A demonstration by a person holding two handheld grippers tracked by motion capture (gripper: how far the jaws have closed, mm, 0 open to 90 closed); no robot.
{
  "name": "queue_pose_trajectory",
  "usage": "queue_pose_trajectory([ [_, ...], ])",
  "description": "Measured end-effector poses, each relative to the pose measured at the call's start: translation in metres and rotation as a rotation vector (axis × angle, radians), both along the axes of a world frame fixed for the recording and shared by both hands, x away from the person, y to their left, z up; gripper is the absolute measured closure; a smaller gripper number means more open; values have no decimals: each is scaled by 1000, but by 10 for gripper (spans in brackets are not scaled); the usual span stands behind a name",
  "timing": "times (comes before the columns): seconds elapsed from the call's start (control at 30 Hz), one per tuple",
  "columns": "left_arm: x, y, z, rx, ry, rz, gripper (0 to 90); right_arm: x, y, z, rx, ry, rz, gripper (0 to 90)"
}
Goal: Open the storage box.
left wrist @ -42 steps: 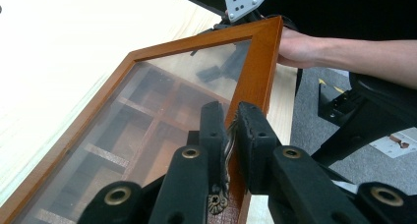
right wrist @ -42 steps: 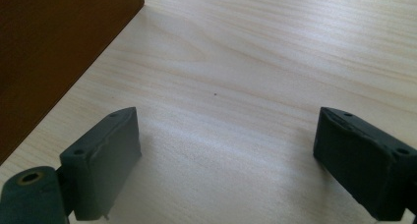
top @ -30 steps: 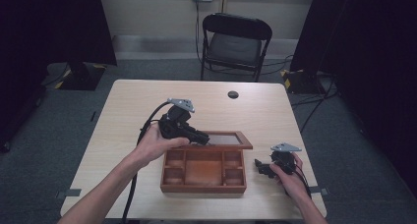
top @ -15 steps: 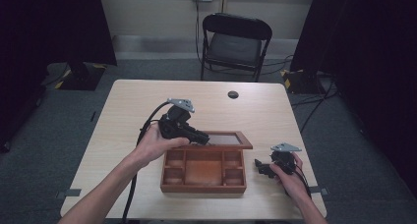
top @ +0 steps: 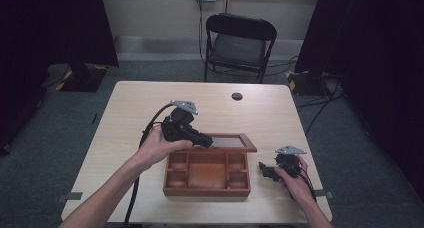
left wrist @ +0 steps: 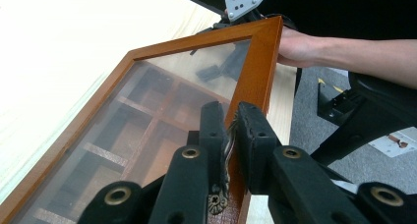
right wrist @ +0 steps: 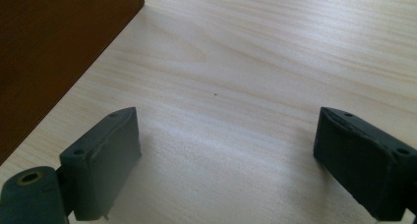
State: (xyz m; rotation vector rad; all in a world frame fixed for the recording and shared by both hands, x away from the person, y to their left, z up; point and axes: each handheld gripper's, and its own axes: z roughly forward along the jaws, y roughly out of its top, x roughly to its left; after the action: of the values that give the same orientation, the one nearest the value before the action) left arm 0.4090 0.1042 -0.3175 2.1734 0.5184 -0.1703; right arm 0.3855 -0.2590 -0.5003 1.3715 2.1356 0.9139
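Tabletop: pale wood-grain rectangular table (top: 150,113), which we see standing on grey carpet, with a small dark round disc (top: 237,96) near its far edge. Behind the table we note a black folding chair (top: 240,43), a cream wall with a socket plate, and black curtains on both sides. Brown wooden compartment box (top: 207,175) sits near the table's near edge, its glass-paned wooden lid (top: 231,142) raised open at the far side. Our left gripper (left wrist: 231,135) has its jaws closed on the lid's frame, at a small metal fitting on the edge. Our right gripper (right wrist: 223,155) rests on the table just right of the box; its jaws stand wide apart with bare wood between them, holding nothing.
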Motion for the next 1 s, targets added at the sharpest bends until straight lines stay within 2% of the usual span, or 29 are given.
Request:
queue_pose_trajectory([
  [0.93,-1,0,-2,-1,4,-7,818,0,0,0,0,0,-2,96],
  [1.0,0,0,-1,10,1,-7,818,0,0,0,0,0,-1,96],
])
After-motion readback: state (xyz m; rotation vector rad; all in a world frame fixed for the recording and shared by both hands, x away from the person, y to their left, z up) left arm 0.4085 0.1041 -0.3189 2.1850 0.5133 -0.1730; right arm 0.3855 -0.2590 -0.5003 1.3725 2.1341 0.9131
